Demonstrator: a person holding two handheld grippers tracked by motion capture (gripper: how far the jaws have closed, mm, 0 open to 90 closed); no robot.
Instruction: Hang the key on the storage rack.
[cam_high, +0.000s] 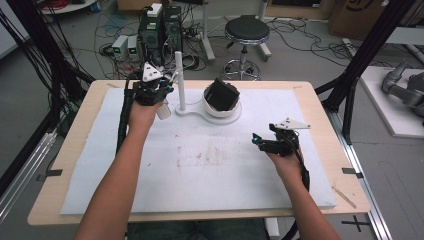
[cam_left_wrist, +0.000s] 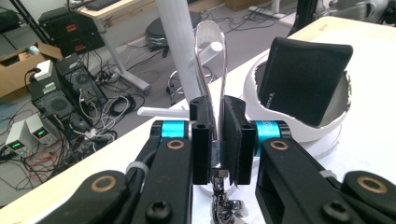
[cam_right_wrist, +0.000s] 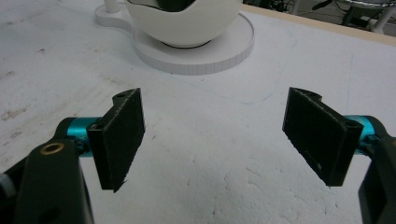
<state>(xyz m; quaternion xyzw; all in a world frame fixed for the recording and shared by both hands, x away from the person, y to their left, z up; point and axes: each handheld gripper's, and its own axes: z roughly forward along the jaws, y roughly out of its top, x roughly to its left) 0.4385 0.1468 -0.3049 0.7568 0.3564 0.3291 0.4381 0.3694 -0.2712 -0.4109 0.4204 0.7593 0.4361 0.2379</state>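
1. What my left gripper (cam_left_wrist: 217, 140) clamps is hard to name outright: a thin, shiny metal piece with a rounded, spoon-like end (cam_left_wrist: 211, 56) rises between the pads, and its lower part is cut off at the bottom edge of the left gripper view, where some chain-like metal shows.
2. In the high view that piece is too small to make out; I see a pale blur just under my left gripper (cam_high: 161, 92).
3. The white post (cam_left_wrist: 180, 51) of the stand runs out of the top of the left gripper view, right behind the metal piece.
4. The black speaker (cam_high: 222, 94) sits tilted in the white bowl (cam_high: 220, 111), which hides its lower end; in the right gripper view the bowl (cam_right_wrist: 184, 23) is cut off at the top.
5. My left forearm reaches far forward to the stand's post (cam_high: 180, 82), the gripper beside it, jaws pressed tight on the metal piece.
6. My right hand (cam_high: 284, 162) rests low over the white mat (cam_high: 200, 175), well apart from the stand, near the right edge.
7. My right gripper (cam_right_wrist: 212, 135) points toward the stand's round base (cam_right_wrist: 196, 53); its jaws stand wide apart with nothing between them.
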